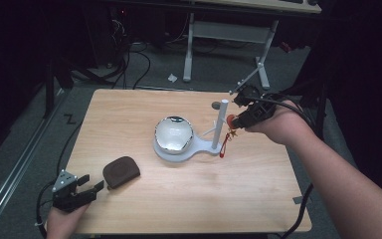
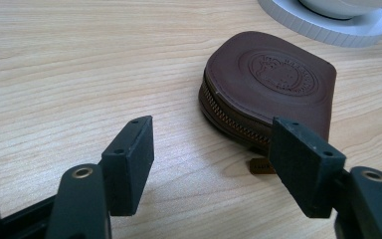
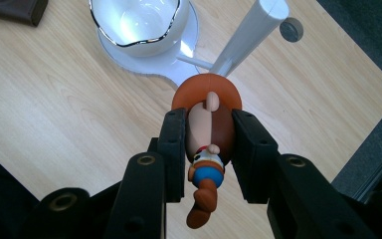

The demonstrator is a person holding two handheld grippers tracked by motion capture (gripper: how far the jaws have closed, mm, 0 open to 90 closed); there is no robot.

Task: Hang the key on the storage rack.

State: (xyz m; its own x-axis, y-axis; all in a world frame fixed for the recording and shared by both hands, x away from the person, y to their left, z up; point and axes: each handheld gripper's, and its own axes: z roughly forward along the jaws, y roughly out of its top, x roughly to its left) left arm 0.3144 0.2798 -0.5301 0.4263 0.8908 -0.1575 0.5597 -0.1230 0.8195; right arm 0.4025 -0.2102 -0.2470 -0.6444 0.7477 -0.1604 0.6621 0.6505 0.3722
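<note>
A person's right gripper (image 3: 209,149) clamps a small cowboy figurine (image 3: 206,149) by the head, its two black jaws pressed against either side of the face below the orange hat brim, the boots dangling toward the camera in the right gripper view. In the high view the same gripper (image 1: 236,119) hovers above the right half of the wooden table (image 1: 189,199), just beside the top of a white upright post (image 1: 222,124), with a red tassel (image 1: 225,144) hanging from the toy. The post rises from a white stand (image 1: 179,152) that also carries a white bowl (image 1: 174,133) with a silvered rim (the bowl sits near the table's centre). At the near left corner, the left gripper (image 1: 87,191) rests low with its jaws spread wide and nothing between them. Just beyond its pads lies a brown leather zip pouch (image 2: 271,84), flat on the tabletop and untouched, its embossed round seal facing up and its zipper pull (image 2: 261,166) near the right-hand pad.
</note>
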